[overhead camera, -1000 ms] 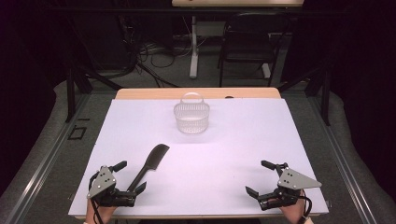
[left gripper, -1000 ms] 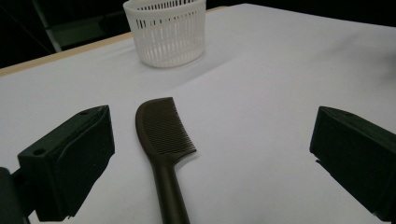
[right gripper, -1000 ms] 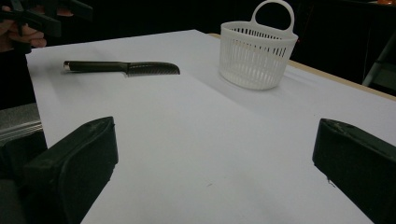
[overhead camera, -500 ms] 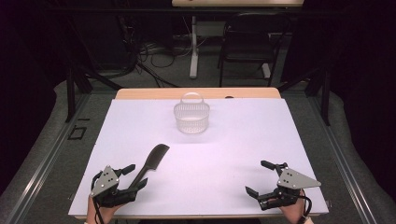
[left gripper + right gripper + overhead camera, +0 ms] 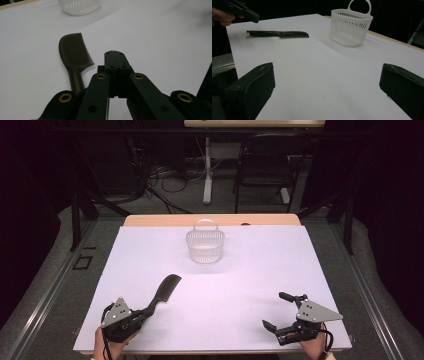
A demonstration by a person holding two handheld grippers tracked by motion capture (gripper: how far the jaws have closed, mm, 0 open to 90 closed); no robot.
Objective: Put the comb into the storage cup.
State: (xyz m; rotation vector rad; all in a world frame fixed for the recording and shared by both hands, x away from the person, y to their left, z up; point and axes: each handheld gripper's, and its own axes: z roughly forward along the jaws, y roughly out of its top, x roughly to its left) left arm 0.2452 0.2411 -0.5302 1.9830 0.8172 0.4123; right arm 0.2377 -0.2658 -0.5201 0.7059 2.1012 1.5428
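1. Black plastic comb (image 5: 164,291) lies flat on the white table sheet (image 5: 250,270), at about 7 o'clock from the sheet's middle in the high view, its toothed head pointing toward 1 o'clock and its handle running back toward 7 o'clock.
2. Left gripper (image 5: 145,312) sits at the sheet's 7 o'clock corner, held by a hand (image 5: 111,346) at the near edge. Its jaws have just been closing and now meet tip to tip, with nothing between them.
3. Seen from the left gripper view, the closed jaws stand just beside the comb (image 5: 74,57), whose handle passes at their 9 o'clock side; the comb is not clamped. Whether the gripper body touches the handle I cannot tell.
4. Right gripper (image 5: 280,312) rests at the sheet's 5 o'clock corner, well apart from the comb, with its jaws spread wide and empty; in the right gripper view the two pads stand far apart over bare sheet.
5. White slotted basket (image 5: 205,245) with a loop handle stands upright at 12 o'clock on the sheet, well apart from both grippers and from the comb.
6. From the right gripper view the comb (image 5: 278,34) lies at 10 o'clock and the basket (image 5: 350,23) at 1 o'clock.
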